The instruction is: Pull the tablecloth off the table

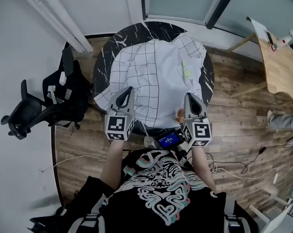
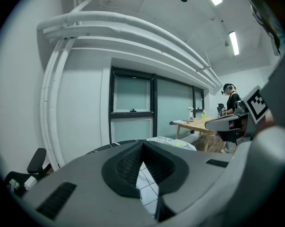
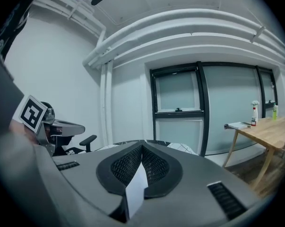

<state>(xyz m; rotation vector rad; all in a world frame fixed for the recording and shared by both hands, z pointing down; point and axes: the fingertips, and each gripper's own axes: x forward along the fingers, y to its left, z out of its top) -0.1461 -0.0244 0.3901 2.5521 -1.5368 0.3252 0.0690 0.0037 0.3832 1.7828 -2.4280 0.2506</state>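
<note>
Grip secured: left gripper (image 1: 129, 89) and right gripper (image 1: 188, 95) clamp cloth (image 1: 156, 72) at its six-o'clock edge. Next move likely calls for a steady pull off table (image 1: 136, 33).

Wood floor (image 1: 233, 110), white walls (image 1: 20, 42), blk office chair (image 1: 39, 108), wooden desk (image 1: 282, 67), dark-framed windows (image 3: 177, 96), ceiling strip lights (image 2: 234, 42).

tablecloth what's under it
Under the white gridded tablecloth is a round black marbled table; its top shows along the far, left and right edges. The middle of the top is covered, so anything lying there cannot be seen.
</note>
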